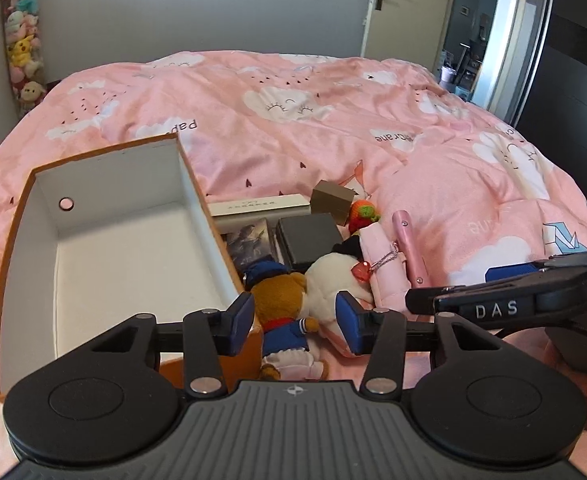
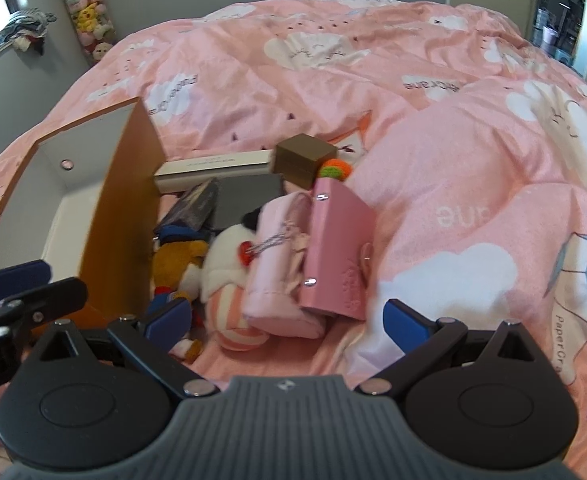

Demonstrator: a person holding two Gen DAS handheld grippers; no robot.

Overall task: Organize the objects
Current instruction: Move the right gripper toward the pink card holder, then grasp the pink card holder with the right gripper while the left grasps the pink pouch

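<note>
An open orange box (image 1: 105, 240) with a bare white inside sits on the pink cloud-print duvet (image 1: 293, 112), a round hole in its far wall. Just beside its right wall lies a heap of things: a brown plush bear in a blue sailor outfit (image 1: 281, 308), a white plush (image 1: 329, 280) touching it, a pink pouch (image 1: 377, 260) with a red heart charm, a black box (image 1: 309, 240), a long cream box (image 1: 259, 205) and a small tan box (image 1: 332, 200). The left gripper (image 1: 293, 316) hangs above the bear, blue pads parted and gripping nothing. The right gripper (image 1: 505, 280) reaches in from the right edge, a hand (image 1: 549, 360) below it.
</note>
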